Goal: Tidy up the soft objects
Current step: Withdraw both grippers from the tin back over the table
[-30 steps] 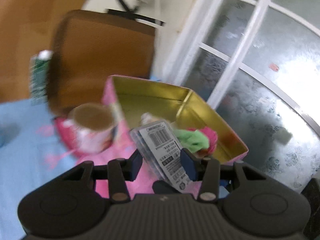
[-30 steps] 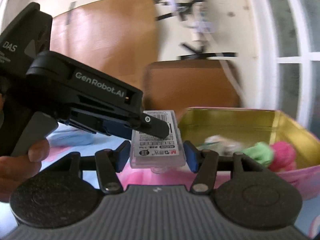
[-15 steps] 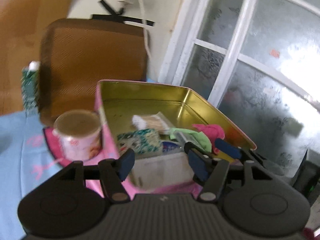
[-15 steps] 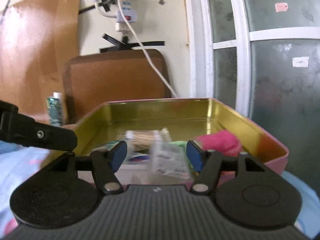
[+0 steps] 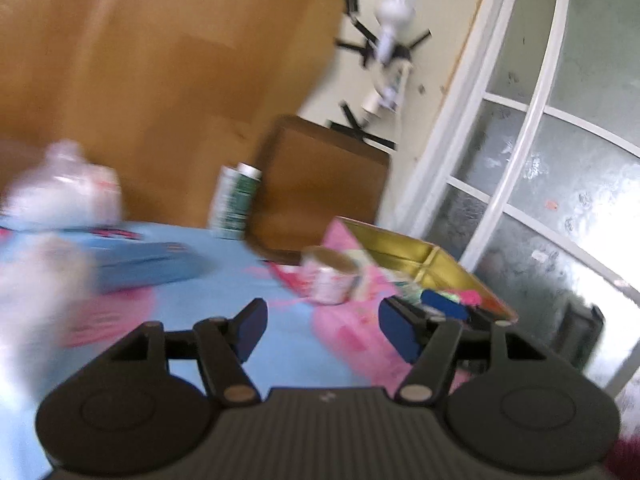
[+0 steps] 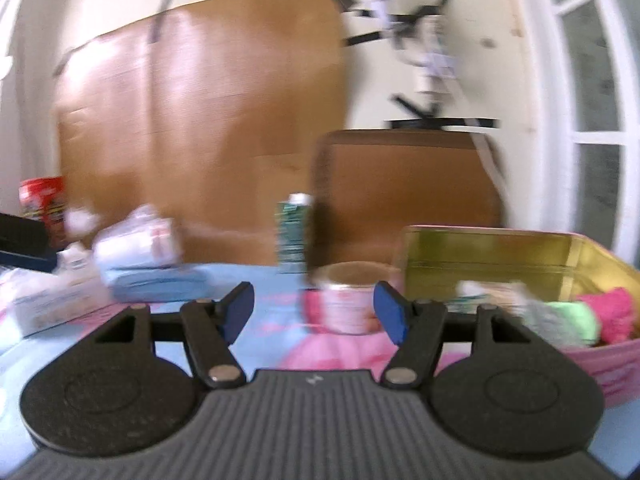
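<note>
Tin box, gold inside and pink outside, sits at the right of the right wrist view on the tabletop, which carries a blue and pink cloth; it already holds a green soft item and a pink soft item against its near right wall, which suggests it serves as the collecting container. Left hand-held gripper has its jaws opening with nothing between them, and its view faces the blue cloth left of the box. Right hand-held gripper stands spread and empty, aimed at a small round cup just left of the box. Both views are blurred, so fine detail is uncertain. Remaining loose goods lie at the left of the right wrist view: a white plastic packet resting on a folded blue cloth, well apart from the box. A green can stands upright behind the cup. With both tools empty and facing away from the box, the step in hand is probably a reach for another soft item at the left.
</note>
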`<action>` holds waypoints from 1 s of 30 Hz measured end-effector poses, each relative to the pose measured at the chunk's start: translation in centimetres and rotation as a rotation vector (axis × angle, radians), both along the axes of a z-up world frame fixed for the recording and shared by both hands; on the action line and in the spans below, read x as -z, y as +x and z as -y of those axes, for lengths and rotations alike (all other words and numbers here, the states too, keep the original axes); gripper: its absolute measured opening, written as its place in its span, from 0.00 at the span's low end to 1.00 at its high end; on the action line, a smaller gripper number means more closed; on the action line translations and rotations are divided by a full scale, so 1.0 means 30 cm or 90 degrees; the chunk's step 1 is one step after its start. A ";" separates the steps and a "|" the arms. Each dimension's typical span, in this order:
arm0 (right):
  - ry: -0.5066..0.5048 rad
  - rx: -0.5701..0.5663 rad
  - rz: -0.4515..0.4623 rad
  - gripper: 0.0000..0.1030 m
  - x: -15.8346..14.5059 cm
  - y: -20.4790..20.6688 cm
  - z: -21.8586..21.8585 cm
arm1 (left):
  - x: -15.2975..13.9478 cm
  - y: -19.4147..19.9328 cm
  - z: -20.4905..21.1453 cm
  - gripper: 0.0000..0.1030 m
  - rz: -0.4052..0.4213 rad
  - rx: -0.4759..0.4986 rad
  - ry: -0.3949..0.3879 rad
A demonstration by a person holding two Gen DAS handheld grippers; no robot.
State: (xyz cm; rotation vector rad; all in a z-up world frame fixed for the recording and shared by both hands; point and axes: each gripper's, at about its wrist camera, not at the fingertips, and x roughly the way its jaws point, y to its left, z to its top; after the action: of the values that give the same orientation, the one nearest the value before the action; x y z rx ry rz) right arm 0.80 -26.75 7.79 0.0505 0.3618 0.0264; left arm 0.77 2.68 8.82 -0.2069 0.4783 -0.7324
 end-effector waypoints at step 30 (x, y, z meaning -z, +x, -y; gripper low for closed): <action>0.209 -0.112 -0.166 0.67 0.142 0.059 -0.043 | 0.292 0.169 0.116 0.73 -0.068 -0.173 0.125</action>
State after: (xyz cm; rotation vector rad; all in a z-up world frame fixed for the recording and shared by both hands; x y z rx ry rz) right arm 2.56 -25.47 3.52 0.3498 0.6188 0.2546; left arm 5.84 -0.80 0.05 -0.1236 0.6064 -0.4062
